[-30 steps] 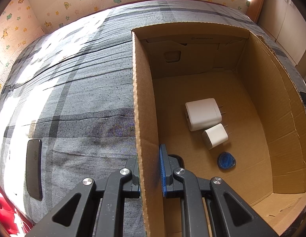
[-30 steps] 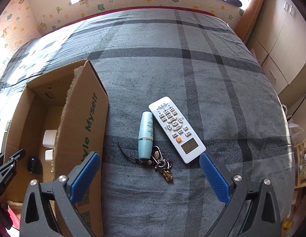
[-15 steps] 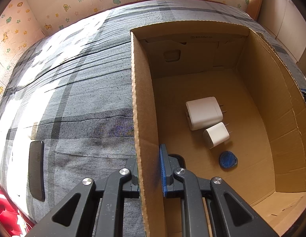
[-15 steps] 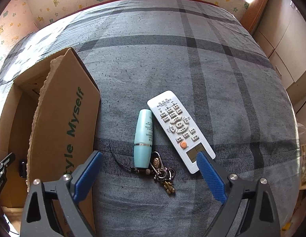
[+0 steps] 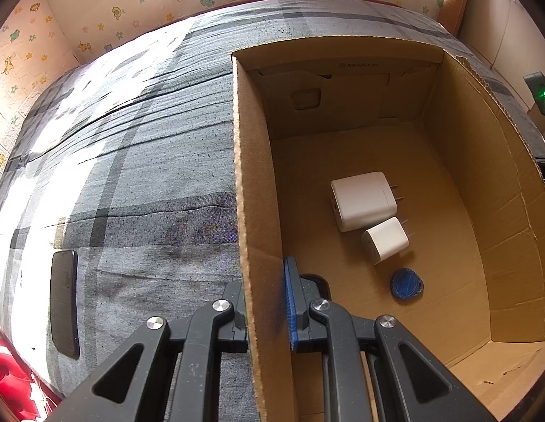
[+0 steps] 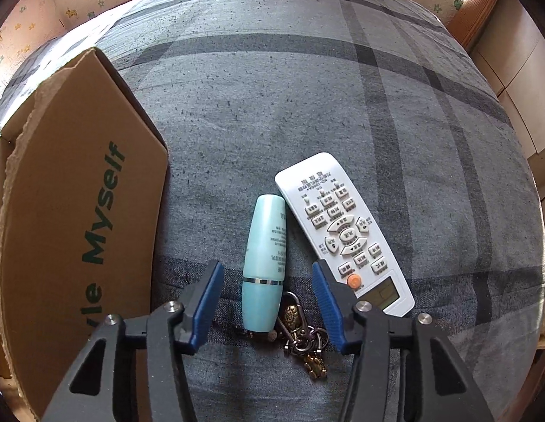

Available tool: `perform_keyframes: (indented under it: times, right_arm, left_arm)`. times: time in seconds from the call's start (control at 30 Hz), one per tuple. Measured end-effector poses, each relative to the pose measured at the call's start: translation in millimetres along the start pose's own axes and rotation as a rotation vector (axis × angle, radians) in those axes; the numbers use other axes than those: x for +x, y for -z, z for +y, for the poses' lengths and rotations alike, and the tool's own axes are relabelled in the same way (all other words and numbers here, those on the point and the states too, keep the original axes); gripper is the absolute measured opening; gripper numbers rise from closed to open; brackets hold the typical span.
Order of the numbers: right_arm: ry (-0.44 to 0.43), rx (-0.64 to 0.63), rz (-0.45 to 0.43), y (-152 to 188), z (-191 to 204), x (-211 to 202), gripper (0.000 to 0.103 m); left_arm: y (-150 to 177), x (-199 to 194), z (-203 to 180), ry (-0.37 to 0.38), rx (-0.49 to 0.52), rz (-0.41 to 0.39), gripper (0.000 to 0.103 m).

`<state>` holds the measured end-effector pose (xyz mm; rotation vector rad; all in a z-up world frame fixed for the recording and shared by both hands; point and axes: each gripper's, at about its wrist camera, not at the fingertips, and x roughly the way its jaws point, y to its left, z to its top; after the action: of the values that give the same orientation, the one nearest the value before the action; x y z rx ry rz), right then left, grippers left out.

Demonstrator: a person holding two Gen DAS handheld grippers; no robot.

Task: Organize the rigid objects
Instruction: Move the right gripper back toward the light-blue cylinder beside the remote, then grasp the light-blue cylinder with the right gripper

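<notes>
left hand-held gripper point(image 5: 265, 302) is clamping the cardboard box point(image 5: 244, 183) wall, steadying it; right hand-held gripper point(image 6: 267, 302), jaws half-open and closing, is straddling the blue bottle point(image 6: 263, 263), not yet gripping.

right gripper point(image 6: 265, 302) lower, fingers point(image 6: 205, 302) closing round bottle point(image 6: 264, 263)

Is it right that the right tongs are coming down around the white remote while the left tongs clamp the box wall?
Not quite: the right wrist view shows the right tongs, closing, straddling the teal bottle, not the remote. The left tongs do clamp the box wall.
</notes>
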<state>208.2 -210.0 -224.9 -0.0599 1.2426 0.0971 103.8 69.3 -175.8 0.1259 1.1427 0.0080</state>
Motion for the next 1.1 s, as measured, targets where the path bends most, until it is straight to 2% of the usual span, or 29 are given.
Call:
perform_keyframes:
  times: [0.17, 0.23, 0.3, 0.63, 1.1]
  right_arm:
    - [0.004, 0.006, 0.022, -4.9, -0.2, 14.6, 0.048]
    - [0.003, 0.004, 0.024, -6.9, 1.5, 18.3, 0.033]
    - [0.0, 0.0, 0.018, -7.7, 2.3, 19.0, 0.027]
    - [-0.011, -0.005, -0.002, -5.0, 7.3, 4.0, 0.027]
    - [-0.02, -0.015, -0.093, 9.7, 16.3, -65.9, 0.027]
  left_arm:
    - [0.3, 0.9, 0.8, 0.005, -0.003, 0.003, 0.015]
    - [0.7, 1.7, 1.3, 0.003, -0.001, 0.004, 0.015]
    - [0.0, 2.5, 1.5, 0.004, -0.002, 0.006, 0.015]
    - [0.0, 5.5, 2.9, 0.008, -0.004, 0.012, 0.015]
    - [2.7, 9.7, 9.4, 0.033, -0.023, 0.014, 0.014]
